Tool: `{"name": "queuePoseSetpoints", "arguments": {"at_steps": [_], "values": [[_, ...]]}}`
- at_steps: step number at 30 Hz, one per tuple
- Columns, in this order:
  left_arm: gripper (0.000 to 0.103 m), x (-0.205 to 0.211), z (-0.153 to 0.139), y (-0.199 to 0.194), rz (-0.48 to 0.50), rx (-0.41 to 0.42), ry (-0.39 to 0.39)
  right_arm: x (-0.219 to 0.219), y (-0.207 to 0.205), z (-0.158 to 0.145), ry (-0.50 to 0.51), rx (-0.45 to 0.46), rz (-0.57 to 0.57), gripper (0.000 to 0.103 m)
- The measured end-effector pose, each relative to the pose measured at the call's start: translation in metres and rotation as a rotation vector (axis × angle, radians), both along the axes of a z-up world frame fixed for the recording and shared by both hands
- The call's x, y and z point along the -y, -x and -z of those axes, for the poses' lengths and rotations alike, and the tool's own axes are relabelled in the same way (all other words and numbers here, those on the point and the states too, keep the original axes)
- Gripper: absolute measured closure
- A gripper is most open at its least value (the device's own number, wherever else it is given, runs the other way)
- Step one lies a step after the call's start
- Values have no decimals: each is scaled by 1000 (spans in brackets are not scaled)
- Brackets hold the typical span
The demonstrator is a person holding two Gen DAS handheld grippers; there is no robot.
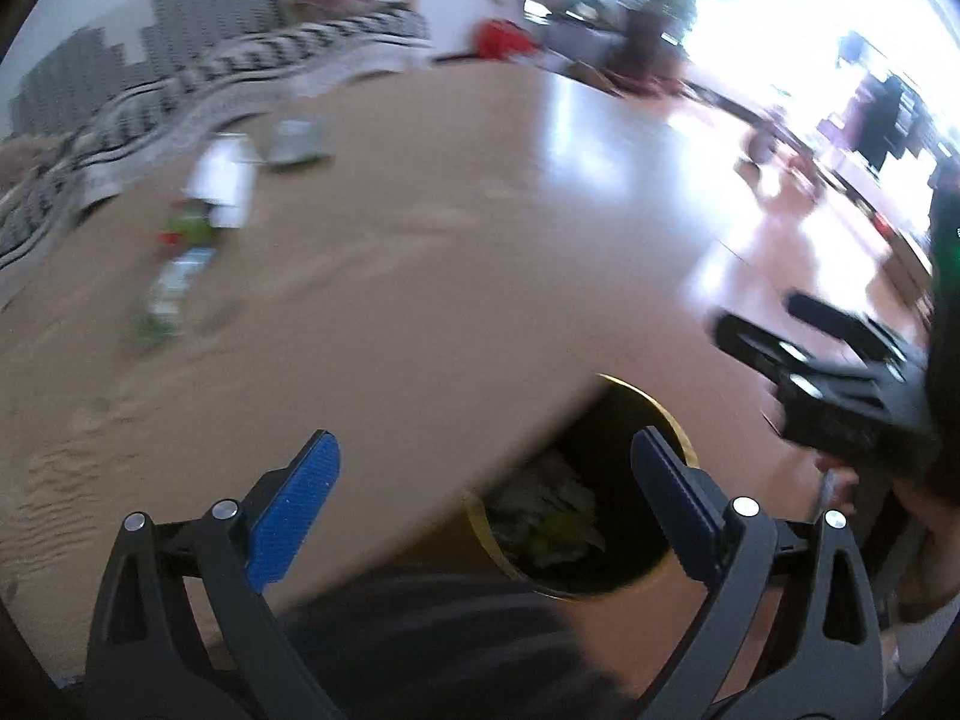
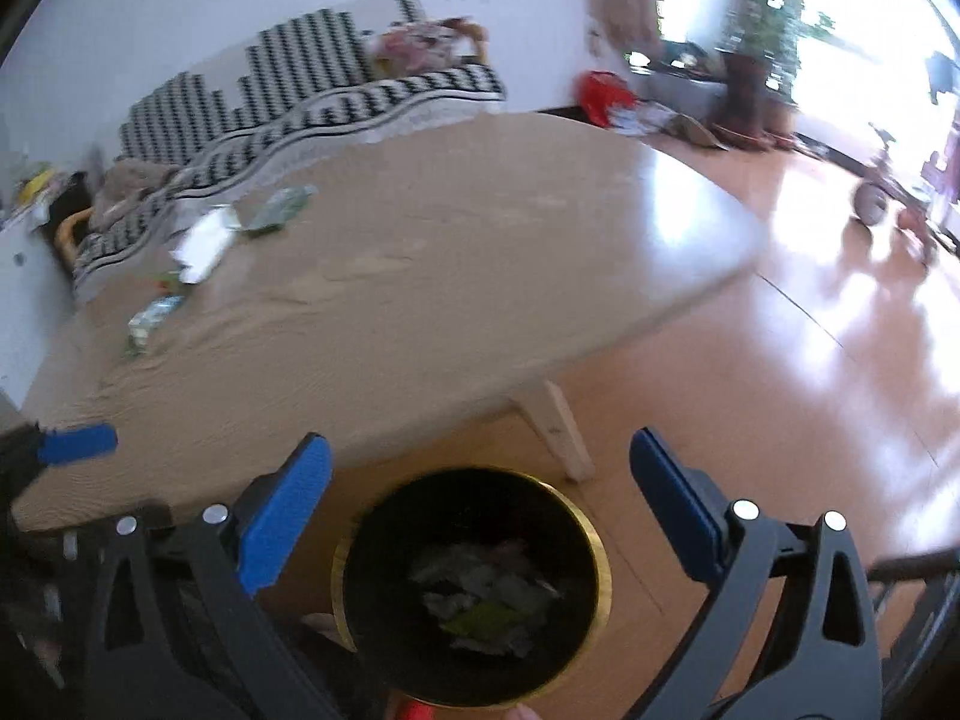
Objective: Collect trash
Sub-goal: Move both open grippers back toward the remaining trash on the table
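Nearest the lens in the right wrist view, the right hand-held gripper [image 2: 480, 450] is seen at the bottom of the frame, its two blue-padded fingers [image 2: 285, 516] spread wide with nothing held between them. Directly beneath the gap, at lower centre, a round black trash bin [image 2: 372, 570] with a gold rim is seen on the wooden floor [image 2: 780, 390]. Crumpled trash [image 2: 480, 594], pale and green, is seen lying inside it.

In the left wrist view, the left hand-held gripper [image 1: 486, 450] is likewise shown at the bottom of the frame with its fingers spread wide and empty. It is placed over the near edge of a light wooden counter [image 1: 450, 240]. The same bin [image 1: 636, 576] is partly visible at lower centre, part of it hidden behind the counter's edge. The right hand-held gripper [image 1: 840, 384] is seen as a dark blurred shape at the right edge of the frame.

At the left of both views, more litter is seen scattered on the counter: a white paper wrapper [image 2: 201, 243], a greenish packet [image 2: 276, 213] just beyond it, and a small blurred wrapper [image 2: 150, 321] nearer the camera. These pieces are well apart from the bin. A black-and-white patterned sofa [image 2: 270, 78] is seen behind the counter at upper left.
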State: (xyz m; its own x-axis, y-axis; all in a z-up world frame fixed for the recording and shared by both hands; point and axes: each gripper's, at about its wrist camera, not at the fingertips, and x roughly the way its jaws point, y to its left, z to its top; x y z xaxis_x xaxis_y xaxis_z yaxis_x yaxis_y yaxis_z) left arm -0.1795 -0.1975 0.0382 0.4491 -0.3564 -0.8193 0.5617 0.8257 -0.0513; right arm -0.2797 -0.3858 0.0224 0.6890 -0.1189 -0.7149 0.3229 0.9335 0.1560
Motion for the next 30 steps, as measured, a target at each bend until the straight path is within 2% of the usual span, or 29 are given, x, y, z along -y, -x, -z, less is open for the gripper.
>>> {"name": "queuePoseSetpoints", "arguments": {"at_steps": [4, 6, 10, 14, 19, 24, 26, 27, 28, 29, 30], "values": [[8, -55, -6, -52, -158, 41, -41, -28, -33, -13, 22, 32, -76, 7], [8, -75, -7, -77, -209, 23, -55, -41, -54, -20, 20, 44, -115, 7], [8, -110, -3, -123, -290, 3, -33, -63, -90, -33, 39, 75, -147, 7], [9, -117, 10, -155, -292, -19, -20, -72, -121, -35, 10, 78, -143, 7], [22, -109, 34, -183, -253, -63, 3, -81, -158, -30, -14, 69, -147, 7], [22, -114, 45, -195, -271, -35, 21, -91, -204, -29, -70, 77, -128, 7], [31, -111, 47, -195, -258, 0, -8, -100, -223, -28, -83, 77, -137, 7], [47, -109, 47, -195, -255, 29, -44, -107, -232, -26, -85, 73, -147, 7], [58, -107, 48, -196, -251, 51, -65, -113, -238, -24, -82, 70, -155, 7], [59, -108, 47, -197, -246, 46, -50, -118, -242, -23, -78, 67, -160, 7], [72, -110, 47, -199, -243, 46, -50, -127, -247, -20, -74, 63, -173, 7]]}}
